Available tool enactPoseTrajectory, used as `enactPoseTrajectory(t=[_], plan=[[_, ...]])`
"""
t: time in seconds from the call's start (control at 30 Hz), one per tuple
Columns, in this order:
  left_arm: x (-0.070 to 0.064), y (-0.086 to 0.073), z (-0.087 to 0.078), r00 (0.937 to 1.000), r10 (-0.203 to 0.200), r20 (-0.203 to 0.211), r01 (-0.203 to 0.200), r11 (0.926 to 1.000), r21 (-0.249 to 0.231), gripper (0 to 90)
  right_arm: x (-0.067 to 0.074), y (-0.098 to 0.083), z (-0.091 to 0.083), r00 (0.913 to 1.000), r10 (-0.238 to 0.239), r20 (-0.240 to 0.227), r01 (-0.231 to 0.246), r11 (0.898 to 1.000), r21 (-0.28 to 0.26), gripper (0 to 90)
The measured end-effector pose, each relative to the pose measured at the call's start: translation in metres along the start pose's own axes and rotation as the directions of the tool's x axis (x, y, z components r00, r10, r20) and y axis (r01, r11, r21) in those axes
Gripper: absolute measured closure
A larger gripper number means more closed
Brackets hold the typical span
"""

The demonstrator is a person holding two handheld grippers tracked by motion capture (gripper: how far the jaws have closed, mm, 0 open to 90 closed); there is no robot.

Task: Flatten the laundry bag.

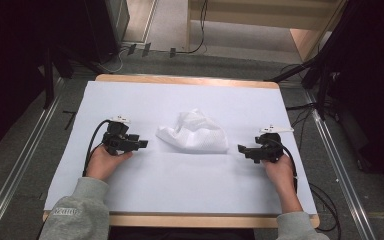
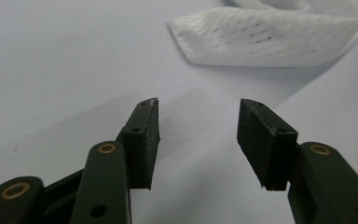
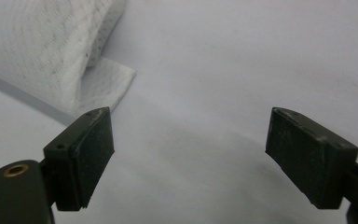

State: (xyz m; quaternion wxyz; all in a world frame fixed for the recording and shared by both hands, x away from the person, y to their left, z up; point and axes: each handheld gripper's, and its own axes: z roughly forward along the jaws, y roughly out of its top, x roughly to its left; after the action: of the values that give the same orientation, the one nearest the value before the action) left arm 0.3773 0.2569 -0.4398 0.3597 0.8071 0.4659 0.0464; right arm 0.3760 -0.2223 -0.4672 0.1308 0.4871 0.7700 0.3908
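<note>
A crumpled white paper towel (image 1: 194,132) lies in the middle of the white-covered table (image 1: 180,185). My left gripper (image 1: 143,144) rests on the table just left of the towel, jaws pointing right toward it, open with nothing between them. In the left gripper view the towel (image 2: 265,39) lies a little beyond the open left gripper (image 2: 198,126). My right gripper (image 1: 241,149) sits just right of the towel, pointing left, open and empty. The right gripper view has the towel's corner (image 3: 56,51) just past the left jaw, with the right gripper (image 3: 189,135) standing wide.
A white sheet covers the wooden table, whose front edge (image 1: 180,220) lies near the person's grey sleeves (image 1: 77,215). Cables (image 1: 325,200) trail off the right side. Dark stands and metal floor rails (image 1: 337,165) flank the table.
</note>
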Motion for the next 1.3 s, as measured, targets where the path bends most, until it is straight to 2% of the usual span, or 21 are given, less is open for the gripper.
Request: enactPoseTrajectory(t=[0.07, 0.17, 0.27, 0.37, 0.47, 0.53, 0.57, 0.63, 0.8, 0.87, 1.13, 1.2, 1.3], plan=[[-0.003, -0.001, 0.001, 0.9992, -0.001, 0.040, 0.001, 0.9999, 0.014, 51.3, 0.004, 0.001, -0.001, 0.9999, -0.012, 0.001, 0.012, 1.000, -0.013, 13.9], [-0.011, -0.005, 0.000, 0.9975, 0.033, 0.063, -0.036, 0.9980, 0.052, 54.6, 0.009, 0.000, -0.002, 0.9997, -0.023, -0.001, 0.023, 1.000, -0.017, 13.7], [-0.017, -0.006, -0.003, 0.9957, 0.052, 0.077, -0.055, 0.9977, 0.039, 55.5, 0.013, 0.000, -0.001, 0.9996, -0.015, 0.025, 0.016, 1.000, -0.027, 13.7], [-0.020, -0.005, -0.003, 0.9940, 0.061, 0.090, -0.064, 0.9976, 0.028, 55.9, 0.014, -0.001, 0.001, 0.9988, 0.013, 0.048, -0.012, 1.000, -0.028, 14.0], [-0.025, -0.003, -0.002, 0.9917, 0.096, 0.085, -0.098, 0.9951, 0.014, 55.1, 0.015, -0.003, 0.000, 0.9973, 0.006, 0.073, -0.004, 1.000, -0.030, 13.7], [-0.025, -0.002, -0.001, 0.9912, 0.098, 0.089, -0.099, 0.9950, 0.011, 53.8, 0.015, -0.003, -0.002, 0.9977, 0.013, 0.067, -0.011, 0.999, -0.032, 13.5], [-0.026, -0.001, -0.001, 0.9918, 0.088, 0.093, -0.089, 0.9960, 0.007, 53.3, 0.016, -0.002, -0.003, 0.9982, 0.011, 0.059, -0.009, 0.999, -0.033, 13.2], [-0.028, 0.000, -0.001, 0.9917, 0.096, 0.085, -0.096, 0.9953, -0.005, 51.1, 0.017, -0.002, -0.005, 0.9982, 0.000, 0.061, 0.002, 0.999, -0.036, 13.3], [-0.027, 0.001, -0.003, 0.9929, 0.090, 0.077, -0.090, 0.9960, -0.005, 45.4, 0.019, 0.001, -0.012, 0.9980, 0.001, 0.064, 0.004, 0.997, -0.075, 14.2], [-0.026, 0.000, -0.003, 0.9937, 0.082, 0.076, -0.082, 0.9966, -0.001, 45.2, 0.019, 0.001, -0.013, 0.9984, -0.002, 0.056, 0.007, 0.997, -0.083, 18.2], [-0.024, -0.001, -0.004, 0.9946, 0.080, 0.067, -0.080, 0.9968, -0.004, 45.3, 0.021, 0.003, -0.013, 0.9985, 0.003, 0.055, 0.002, 0.996, -0.088, 23.8], [-0.024, -0.001, -0.004, 0.9944, 0.083, 0.065, -0.083, 0.9965, -0.003, 45.3, 0.021, 0.004, -0.012, 0.9994, 0.006, 0.035, -0.003, 0.997, -0.080, 31.5], [-0.024, -0.002, -0.005, 0.9947, 0.079, 0.065, -0.079, 0.9969, 0.002, 44.5, 0.020, 0.003, -0.012, 0.9997, 0.002, 0.022, 0.000, 0.997, -0.072, 35.0]])
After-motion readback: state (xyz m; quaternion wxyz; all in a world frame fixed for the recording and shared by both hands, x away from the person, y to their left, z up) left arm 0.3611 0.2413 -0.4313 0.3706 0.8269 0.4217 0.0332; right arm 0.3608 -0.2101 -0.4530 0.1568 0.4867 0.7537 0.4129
